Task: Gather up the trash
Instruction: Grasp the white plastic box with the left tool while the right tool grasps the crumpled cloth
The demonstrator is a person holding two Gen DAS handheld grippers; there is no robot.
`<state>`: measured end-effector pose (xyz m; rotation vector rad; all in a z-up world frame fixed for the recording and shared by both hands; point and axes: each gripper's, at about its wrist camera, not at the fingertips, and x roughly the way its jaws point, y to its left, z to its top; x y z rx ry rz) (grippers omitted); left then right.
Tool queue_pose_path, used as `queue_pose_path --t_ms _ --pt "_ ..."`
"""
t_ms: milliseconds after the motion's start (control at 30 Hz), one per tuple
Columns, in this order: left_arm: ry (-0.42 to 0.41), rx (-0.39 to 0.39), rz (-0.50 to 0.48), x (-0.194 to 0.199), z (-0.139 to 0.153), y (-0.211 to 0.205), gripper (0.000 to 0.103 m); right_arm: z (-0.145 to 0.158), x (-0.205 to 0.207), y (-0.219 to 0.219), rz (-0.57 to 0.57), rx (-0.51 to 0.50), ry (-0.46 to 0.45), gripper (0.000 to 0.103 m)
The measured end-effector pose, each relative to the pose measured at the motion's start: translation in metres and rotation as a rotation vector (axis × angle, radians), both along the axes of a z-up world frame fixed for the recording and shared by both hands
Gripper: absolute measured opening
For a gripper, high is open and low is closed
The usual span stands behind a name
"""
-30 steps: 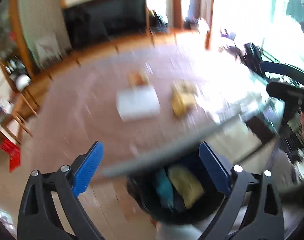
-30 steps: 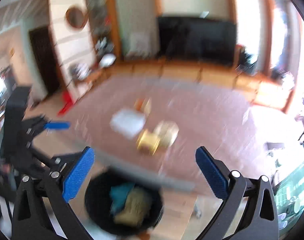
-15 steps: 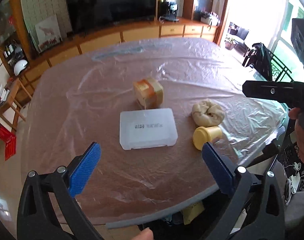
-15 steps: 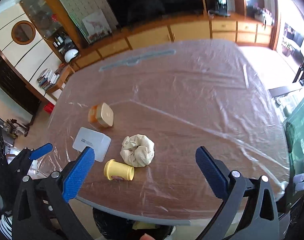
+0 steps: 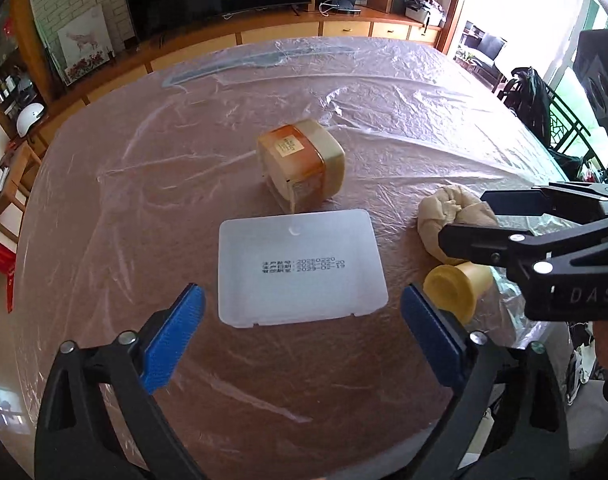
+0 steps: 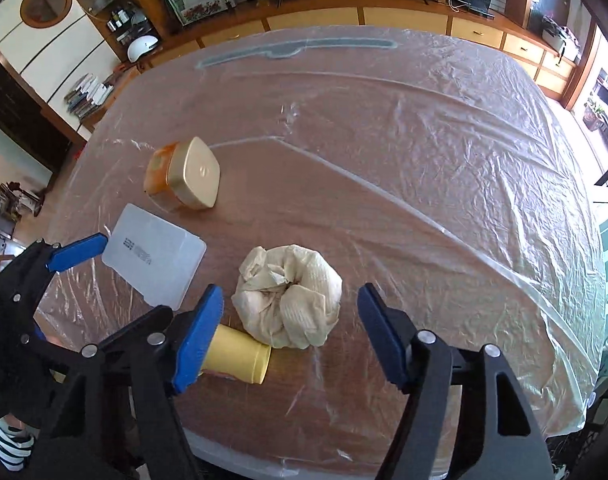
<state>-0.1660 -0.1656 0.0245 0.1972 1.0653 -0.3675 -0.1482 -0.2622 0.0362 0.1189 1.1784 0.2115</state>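
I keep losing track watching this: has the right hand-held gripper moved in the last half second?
Yes. The right hand-held gripper has moved forward and down toward the crumpled paper wad, which lay well ahead of it before and now sits between its open fingers on the table.

On the table (image 5: 103, 208): one flat white plastic box (image 5: 299, 266), one orange jar with a gold lid (image 5: 301, 162), lying on its side, one small yellow tub (image 5: 458, 288), also on its side, one scrunched-up paper ball (image 6: 289, 296). Four bits of trash in all.
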Motion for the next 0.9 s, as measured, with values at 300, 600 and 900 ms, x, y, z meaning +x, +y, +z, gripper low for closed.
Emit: queue_pose_path --t_ms 300,600,900 --pt "0.038 -0.029 0.003 0.012 -0.008 0.006 0.084 -0.006 0.009 0.008 0.004 -0.013 0.015 0.062" --pt "0.032 -0.025 -0.004 0.013 -0.006 0.009 0.084 -0.007 0.011 0.006 -0.013 -0.042 -0.013 0.052" --pt "0.030 -0.059 0.012 0.016 -0.001 0.019 0.084 0.006 0.011 -0.017 -0.076 0.001 -0.052 0.051"
